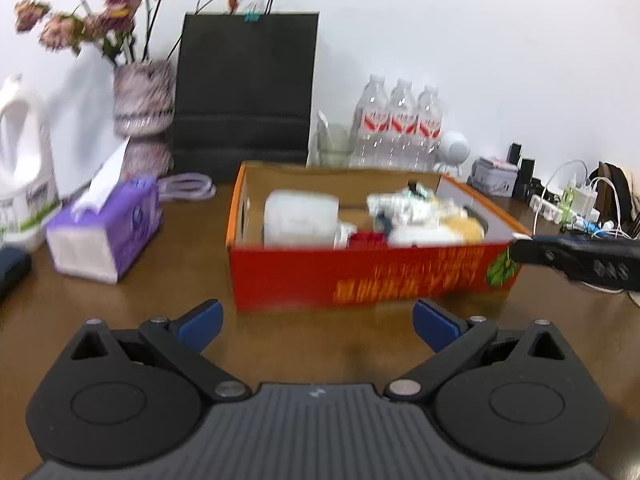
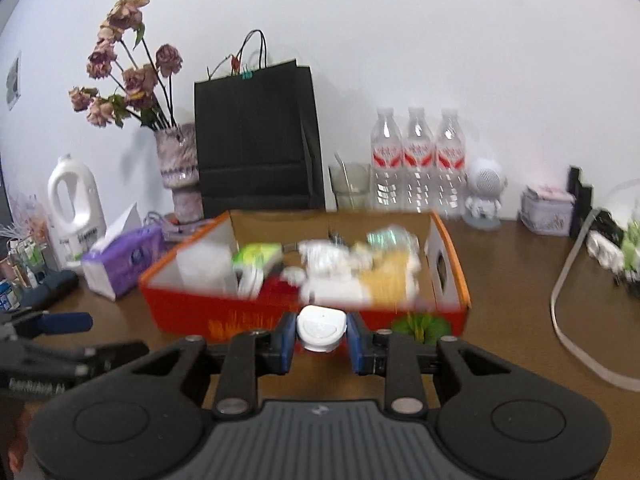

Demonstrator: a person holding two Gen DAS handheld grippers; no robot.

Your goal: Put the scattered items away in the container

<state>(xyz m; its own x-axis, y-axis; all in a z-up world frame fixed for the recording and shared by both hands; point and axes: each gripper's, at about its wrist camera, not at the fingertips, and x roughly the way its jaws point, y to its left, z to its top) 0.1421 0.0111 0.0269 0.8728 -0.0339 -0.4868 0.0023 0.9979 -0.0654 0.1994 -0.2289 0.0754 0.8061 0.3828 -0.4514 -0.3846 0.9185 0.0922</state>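
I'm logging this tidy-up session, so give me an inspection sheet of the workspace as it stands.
Surface: brown wooden table.
Job's things: red cardboard box holding mixed items; small white device in the right gripper.
Clutter: purple tissue box, detergent jug, vase of dried flowers, black paper bag, three water bottles.
Grippers: left gripper open, empty; right shut on the device.
Cables: white cables and power strip.
Surroundings: white wall.

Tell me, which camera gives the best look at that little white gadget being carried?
The right wrist view: the small white gadget sits pinched in the right gripper, just short of the red box. The left wrist view does not show it, only the open left gripper.
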